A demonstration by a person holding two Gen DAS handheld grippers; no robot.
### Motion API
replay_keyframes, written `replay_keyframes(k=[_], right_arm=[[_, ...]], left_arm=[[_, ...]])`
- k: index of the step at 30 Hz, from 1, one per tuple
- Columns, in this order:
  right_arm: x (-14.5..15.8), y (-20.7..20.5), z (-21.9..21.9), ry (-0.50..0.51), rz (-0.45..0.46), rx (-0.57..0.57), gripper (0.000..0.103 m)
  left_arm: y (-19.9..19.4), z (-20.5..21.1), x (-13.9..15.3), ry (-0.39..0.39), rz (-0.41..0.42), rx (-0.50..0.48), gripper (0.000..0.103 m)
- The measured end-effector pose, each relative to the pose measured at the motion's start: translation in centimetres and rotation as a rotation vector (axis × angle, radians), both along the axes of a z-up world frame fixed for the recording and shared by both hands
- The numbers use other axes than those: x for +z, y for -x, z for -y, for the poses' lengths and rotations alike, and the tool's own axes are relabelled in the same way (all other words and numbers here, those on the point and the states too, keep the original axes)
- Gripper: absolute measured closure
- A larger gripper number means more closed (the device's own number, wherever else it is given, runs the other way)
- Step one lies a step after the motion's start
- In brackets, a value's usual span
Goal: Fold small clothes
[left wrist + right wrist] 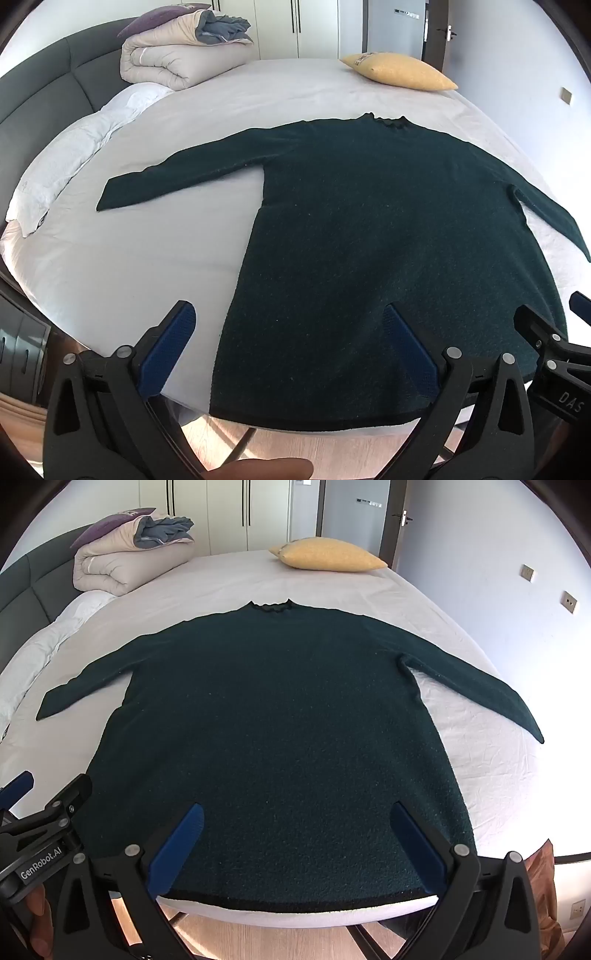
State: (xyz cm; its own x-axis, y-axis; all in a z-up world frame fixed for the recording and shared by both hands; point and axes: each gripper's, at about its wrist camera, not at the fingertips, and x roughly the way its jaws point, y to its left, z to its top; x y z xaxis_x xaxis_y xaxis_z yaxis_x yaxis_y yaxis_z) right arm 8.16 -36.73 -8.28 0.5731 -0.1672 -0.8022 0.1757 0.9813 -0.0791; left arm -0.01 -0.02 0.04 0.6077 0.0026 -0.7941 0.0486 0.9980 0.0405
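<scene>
Dark green sweater [280, 738] lies flat on bed [491, 775], sleeves out, ready for 1st fold. Left gripper [291, 343] & right gripper [295, 845] hover near hem, jaws spread, pinching nothing.

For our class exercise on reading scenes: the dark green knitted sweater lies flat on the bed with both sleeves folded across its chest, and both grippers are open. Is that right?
Not quite. The dark green knitted sweater lies flat on the bed, but both sleeves are spread outward, as the right wrist view shows. The left gripper and right gripper are indeed open.
</scene>
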Motion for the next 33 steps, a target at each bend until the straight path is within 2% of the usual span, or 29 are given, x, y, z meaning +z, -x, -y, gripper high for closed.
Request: replay_keyframes(k=[33], right_arm=[[-0.52, 0.04, -0.47, 0.013, -0.006, 0.002, 0.0]], left_arm=[[0.01, -0.06, -0.06, -0.003, 0.003, -0.001, 0.0]])
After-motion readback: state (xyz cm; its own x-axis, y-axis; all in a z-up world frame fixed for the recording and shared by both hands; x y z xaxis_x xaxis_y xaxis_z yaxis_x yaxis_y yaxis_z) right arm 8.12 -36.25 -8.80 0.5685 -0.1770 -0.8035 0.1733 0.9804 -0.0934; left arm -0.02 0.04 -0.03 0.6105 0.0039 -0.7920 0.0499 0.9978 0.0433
